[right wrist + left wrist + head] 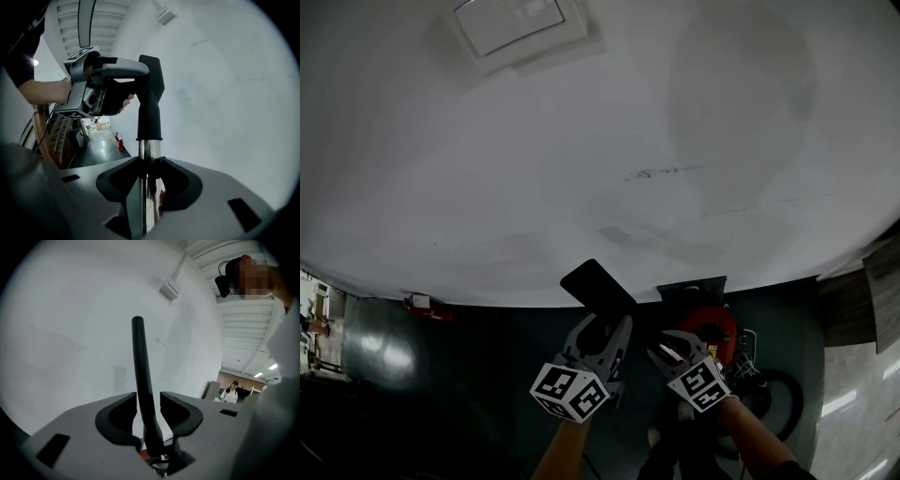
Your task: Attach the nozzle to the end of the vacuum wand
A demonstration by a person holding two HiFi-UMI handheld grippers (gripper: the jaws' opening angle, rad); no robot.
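The black nozzle (598, 286) sits on the end of the chrome vacuum wand (149, 159); its collar meets the metal tube just above my right jaws. My right gripper (149, 176) is shut on the wand, with both pads pressed on the tube. My left gripper (148, 404) stands open around the nozzle (142, 376), with a thin gap on each side of it. In the right gripper view the left gripper (133, 84) flanks the nozzle's upper part (151, 93). In the head view both grippers, left (605, 333) and right (670, 352), are side by side low in the frame.
A large white wall (581, 141) with a white box (520, 23) fills the space ahead. The red vacuum body (712, 328) and a black hoop (773, 398) lie on the dark floor below my right hand. A person (230, 392) stands far off.
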